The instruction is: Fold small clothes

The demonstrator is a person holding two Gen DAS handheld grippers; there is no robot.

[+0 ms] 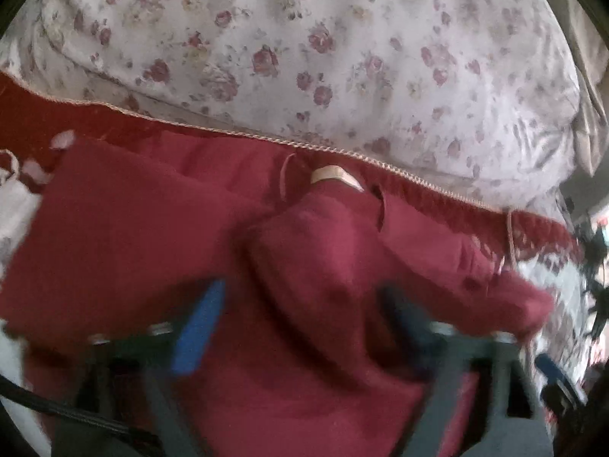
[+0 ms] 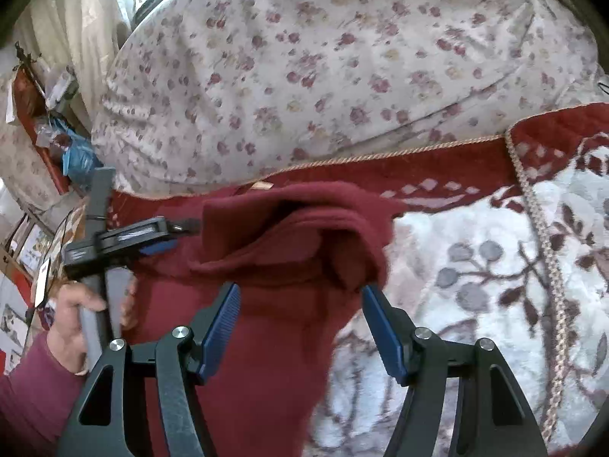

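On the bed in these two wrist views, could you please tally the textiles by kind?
Dark red knit garment: 1
White quilted floral duvet: 1
Red-bordered patterned plush blanket with cord trim: 1
Total: 3

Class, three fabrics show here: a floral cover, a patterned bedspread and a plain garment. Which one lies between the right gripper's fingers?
The plain dark-red garment; it is unpatterned and bunched between the open right gripper.
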